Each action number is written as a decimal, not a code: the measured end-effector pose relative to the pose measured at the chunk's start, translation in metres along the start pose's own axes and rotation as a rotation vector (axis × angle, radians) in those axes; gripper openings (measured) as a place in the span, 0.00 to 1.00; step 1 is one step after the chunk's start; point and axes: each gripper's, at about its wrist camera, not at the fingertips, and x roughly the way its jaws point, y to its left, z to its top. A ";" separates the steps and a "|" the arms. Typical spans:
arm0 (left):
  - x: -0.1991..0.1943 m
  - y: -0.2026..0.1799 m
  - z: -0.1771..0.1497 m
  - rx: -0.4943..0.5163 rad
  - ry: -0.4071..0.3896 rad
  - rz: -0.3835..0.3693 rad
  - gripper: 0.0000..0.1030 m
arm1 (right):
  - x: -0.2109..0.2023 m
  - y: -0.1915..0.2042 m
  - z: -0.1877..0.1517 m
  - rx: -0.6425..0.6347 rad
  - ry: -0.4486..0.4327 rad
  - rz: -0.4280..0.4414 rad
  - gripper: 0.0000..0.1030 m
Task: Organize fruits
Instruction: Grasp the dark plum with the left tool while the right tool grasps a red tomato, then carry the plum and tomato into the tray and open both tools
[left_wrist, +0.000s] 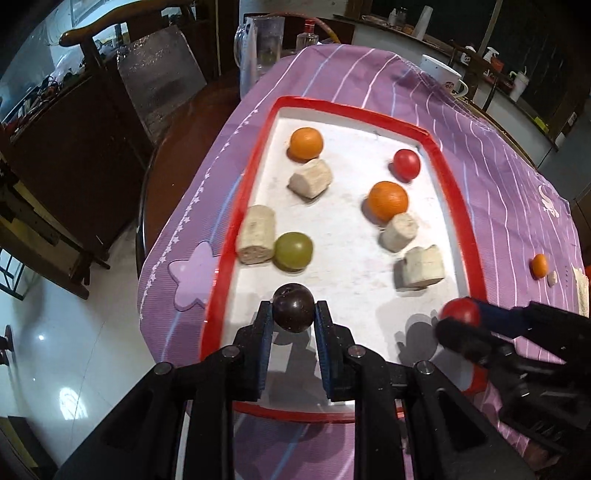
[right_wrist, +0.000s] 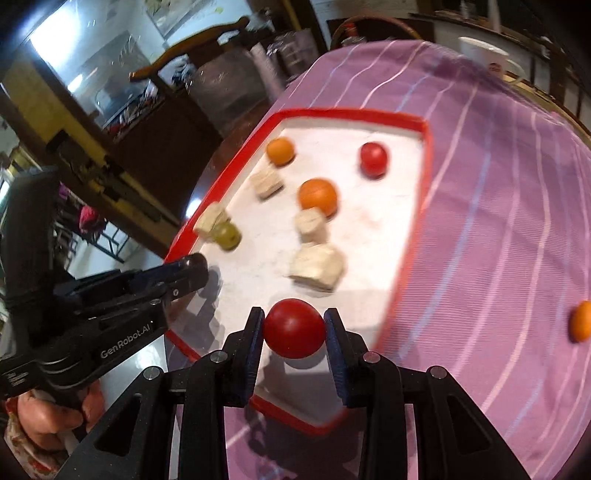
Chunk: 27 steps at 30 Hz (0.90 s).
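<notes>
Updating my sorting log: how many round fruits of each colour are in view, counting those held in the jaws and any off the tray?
orange fruit: 3
red fruit: 2
green fruit: 1
dark purple fruit: 1
Total: 7

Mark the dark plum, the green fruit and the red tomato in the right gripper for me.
dark plum (left_wrist: 293, 312), left wrist view, middle of its top face.
green fruit (left_wrist: 293, 250), left wrist view, its centre.
red tomato (right_wrist: 294, 328), right wrist view, middle of its front.
</notes>
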 end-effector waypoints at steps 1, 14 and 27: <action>0.001 0.002 0.000 -0.001 0.005 -0.006 0.22 | 0.006 0.002 0.000 0.002 0.008 0.000 0.36; -0.031 -0.004 0.027 0.026 -0.059 -0.007 0.63 | -0.013 -0.004 0.007 0.111 -0.057 -0.041 0.47; -0.053 -0.083 0.037 0.228 -0.120 0.068 0.74 | -0.063 -0.069 -0.023 0.337 -0.136 -0.126 0.48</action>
